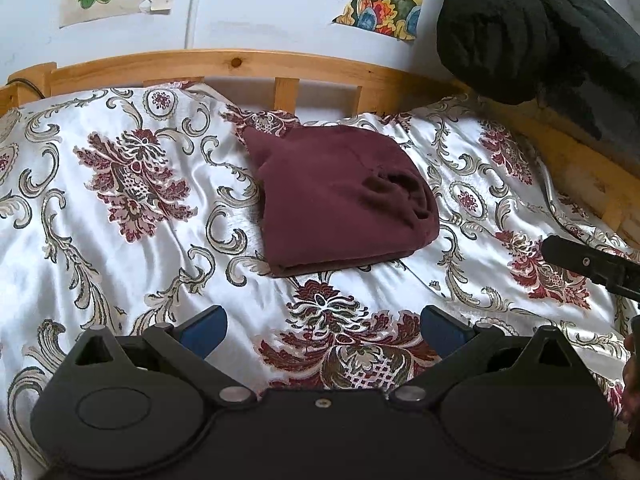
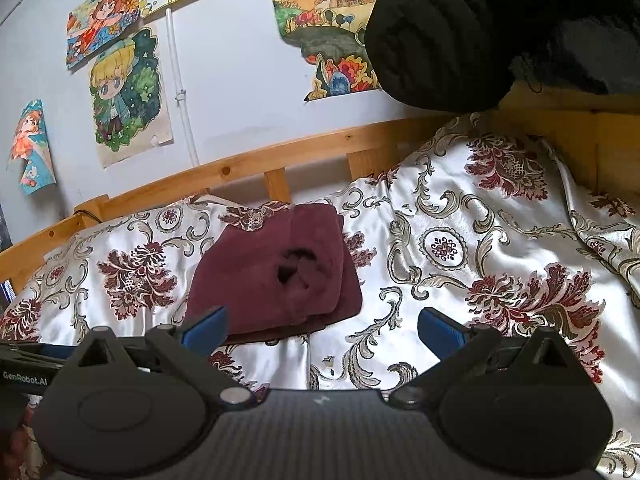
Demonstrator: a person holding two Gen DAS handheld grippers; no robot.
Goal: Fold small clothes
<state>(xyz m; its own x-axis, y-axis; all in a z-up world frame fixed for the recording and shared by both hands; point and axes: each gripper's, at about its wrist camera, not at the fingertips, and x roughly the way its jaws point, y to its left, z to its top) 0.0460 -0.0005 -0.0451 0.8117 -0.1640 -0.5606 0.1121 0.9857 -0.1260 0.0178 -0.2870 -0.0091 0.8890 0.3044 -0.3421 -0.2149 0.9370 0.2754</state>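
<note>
A dark maroon garment [image 1: 340, 196] lies folded into a compact bundle on the floral satin bedspread [image 1: 120, 240], near the wooden headboard. In the right wrist view the same maroon garment [image 2: 276, 276] sits just ahead and left of centre. My left gripper [image 1: 323, 330] hovers open over the bedspread, short of the garment, with nothing between its blue fingers. My right gripper [image 2: 322, 330] is open too, its left blue fingertip [image 2: 206, 330] overlapping the garment's near corner in the picture; contact cannot be told. The right gripper's black body [image 1: 592, 264] shows at the right edge of the left wrist view.
A pine bed frame [image 1: 240, 64] runs along the back and right side. A bulky black rolled bundle [image 1: 528, 28] rests at the far right corner above the bed. Drawings [image 2: 128, 96] hang on the white wall. Open bedspread lies left and right of the garment.
</note>
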